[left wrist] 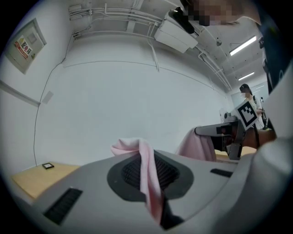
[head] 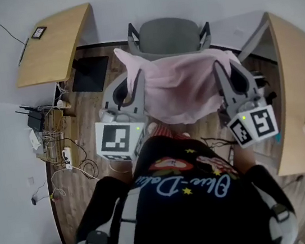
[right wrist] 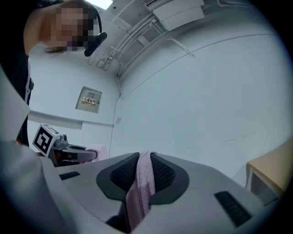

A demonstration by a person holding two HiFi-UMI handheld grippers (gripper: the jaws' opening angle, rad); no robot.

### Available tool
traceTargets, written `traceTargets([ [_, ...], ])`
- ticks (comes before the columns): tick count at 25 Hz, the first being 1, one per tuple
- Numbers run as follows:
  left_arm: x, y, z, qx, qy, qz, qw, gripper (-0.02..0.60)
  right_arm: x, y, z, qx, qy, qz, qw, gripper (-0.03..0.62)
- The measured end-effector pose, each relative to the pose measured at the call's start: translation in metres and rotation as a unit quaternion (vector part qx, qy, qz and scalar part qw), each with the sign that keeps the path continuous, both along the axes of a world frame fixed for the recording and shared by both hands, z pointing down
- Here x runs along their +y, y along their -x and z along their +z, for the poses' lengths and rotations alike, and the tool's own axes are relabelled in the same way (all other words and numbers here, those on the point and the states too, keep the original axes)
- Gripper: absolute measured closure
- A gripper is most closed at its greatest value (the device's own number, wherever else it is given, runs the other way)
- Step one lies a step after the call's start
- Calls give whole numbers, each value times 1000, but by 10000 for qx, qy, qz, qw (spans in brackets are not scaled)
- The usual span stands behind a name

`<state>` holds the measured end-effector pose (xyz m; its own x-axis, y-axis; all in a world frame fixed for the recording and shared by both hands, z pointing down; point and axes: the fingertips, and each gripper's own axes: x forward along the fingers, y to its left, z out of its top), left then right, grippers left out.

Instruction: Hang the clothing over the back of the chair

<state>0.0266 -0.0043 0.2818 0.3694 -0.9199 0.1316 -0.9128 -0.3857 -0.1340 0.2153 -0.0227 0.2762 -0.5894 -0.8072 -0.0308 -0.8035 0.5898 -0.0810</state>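
Observation:
A pale pink garment [head: 178,86] hangs stretched between both grippers, held up in front of the person. The left gripper [head: 134,77] is shut on the garment's left top edge; in the left gripper view the pink cloth [left wrist: 149,176] is pinched between the grey jaws. The right gripper [head: 219,67] is shut on the right top edge, and a fold of the cloth [right wrist: 141,187] sits clamped between its jaws. A grey chair [head: 168,36] with armrests stands just beyond the garment, its back toward me. The cloth hides part of the chair's back.
A curved wooden desk [head: 53,45] stands at the far left with cables and a power strip [head: 51,145] on the floor beside it. Another wooden table [head: 300,85] runs along the right. A white wall fills both gripper views.

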Motion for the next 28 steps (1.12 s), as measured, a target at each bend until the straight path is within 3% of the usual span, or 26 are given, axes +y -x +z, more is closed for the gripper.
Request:
traceTargets([
  [10, -14, 7, 5, -192, -36, -44, 9998, 563, -18, 4, 0, 1, -26, -38, 10000, 532],
  [14, -28, 9, 1, 45, -86, -84, 9999, 563, -29, 5, -3, 28, -80, -5, 10000, 532],
  [28, -96, 24, 7, 124, -115, 55, 9998, 563, -91, 8, -3, 230, -27, 317, 9992, 533],
])
